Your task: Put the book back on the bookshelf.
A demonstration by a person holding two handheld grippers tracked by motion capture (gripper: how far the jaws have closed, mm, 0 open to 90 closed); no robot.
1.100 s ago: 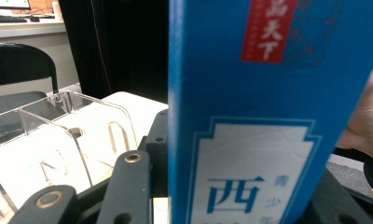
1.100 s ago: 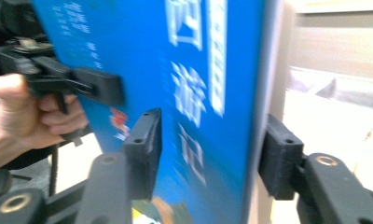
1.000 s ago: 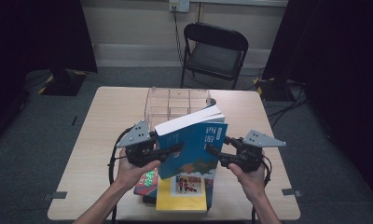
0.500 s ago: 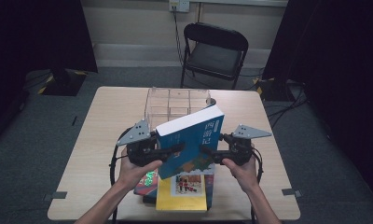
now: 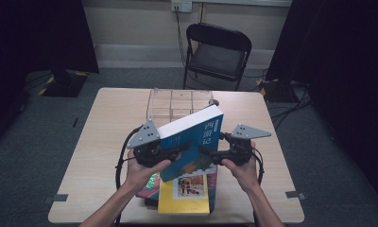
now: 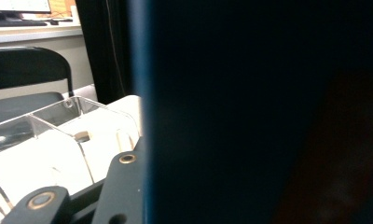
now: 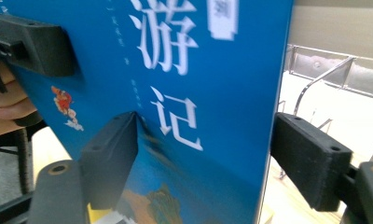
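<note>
Blue book (image 5: 192, 142) held tilted in the air above table (image 5: 107, 142), near side of clear organiser (image 5: 177, 101), over book stack (image 5: 184, 196). Left gripper (image 5: 175, 152) clamped on book's left edge. Right gripper (image 5: 207, 153) jaws just been opening, astride right edge, far pad seemingly off the cover. Step: handover to left hand, probably. Next: right pulls clear, left takes weight. Left gripper view too dark to confirm pad contact

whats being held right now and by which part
The thick blue paperback book, lifted tilted above the table. The left tool clamps its left edge; the right tool straddles its right edge, its jaws just opening and its right pad off the book.
</note>
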